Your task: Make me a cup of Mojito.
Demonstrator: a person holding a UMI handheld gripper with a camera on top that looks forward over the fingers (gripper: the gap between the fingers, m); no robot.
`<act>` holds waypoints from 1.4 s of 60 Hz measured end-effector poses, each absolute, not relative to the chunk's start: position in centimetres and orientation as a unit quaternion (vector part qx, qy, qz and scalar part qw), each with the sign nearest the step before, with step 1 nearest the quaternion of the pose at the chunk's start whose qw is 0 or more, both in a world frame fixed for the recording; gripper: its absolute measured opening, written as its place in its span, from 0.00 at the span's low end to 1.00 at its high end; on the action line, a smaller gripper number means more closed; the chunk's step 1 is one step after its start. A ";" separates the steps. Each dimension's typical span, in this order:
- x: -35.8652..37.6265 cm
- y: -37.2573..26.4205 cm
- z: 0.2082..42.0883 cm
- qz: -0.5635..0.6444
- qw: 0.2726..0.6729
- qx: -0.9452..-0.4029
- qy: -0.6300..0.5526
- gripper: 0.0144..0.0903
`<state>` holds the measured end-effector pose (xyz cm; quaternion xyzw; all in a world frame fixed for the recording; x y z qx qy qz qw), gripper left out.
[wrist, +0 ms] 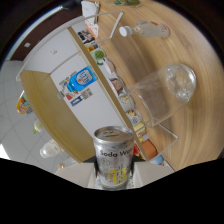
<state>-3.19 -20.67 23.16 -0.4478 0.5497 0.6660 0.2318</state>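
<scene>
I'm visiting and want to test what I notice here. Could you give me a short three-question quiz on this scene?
1. True or false: the silver soda water can sits between the gripper fingers with its top unopened.
2. What lies beyond the can on the light wooden table?
A. a clear empty glass tumbler
B. a red ceramic mug
C. a steel kettle
3. Fill in: farther off on the wood lies a clear plastic bottle with a white ____.

Key: 1 true, the pull tab looks intact; 2 A; 3 cap.
</scene>
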 end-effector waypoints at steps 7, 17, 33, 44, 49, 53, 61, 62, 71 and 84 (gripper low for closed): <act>-2.9 -20.7 23.4 0.677 0.216 -0.421 0.563 0.49; -2.3 -20.7 23.5 0.664 0.238 -0.438 0.557 0.49; -0.8 -20.5 25.1 0.406 0.493 -0.686 0.348 0.50; -2.0 -19.7 26.1 0.169 0.631 -0.746 0.128 0.49; -3.6 -19.3 24.2 0.121 0.639 -0.756 0.073 0.49; -4.8 -18.9 21.7 0.098 0.632 -0.767 0.045 0.49; -6.8 -18.5 16.5 0.077 0.611 -0.788 0.009 0.49; -7.0 -18.4 15.9 0.076 0.609 -0.790 0.004 0.49; -8.5 -18.1 11.3 0.072 0.586 -0.807 -0.022 0.49; -9.5 -18.0 7.9 0.074 0.576 -0.814 -0.031 0.49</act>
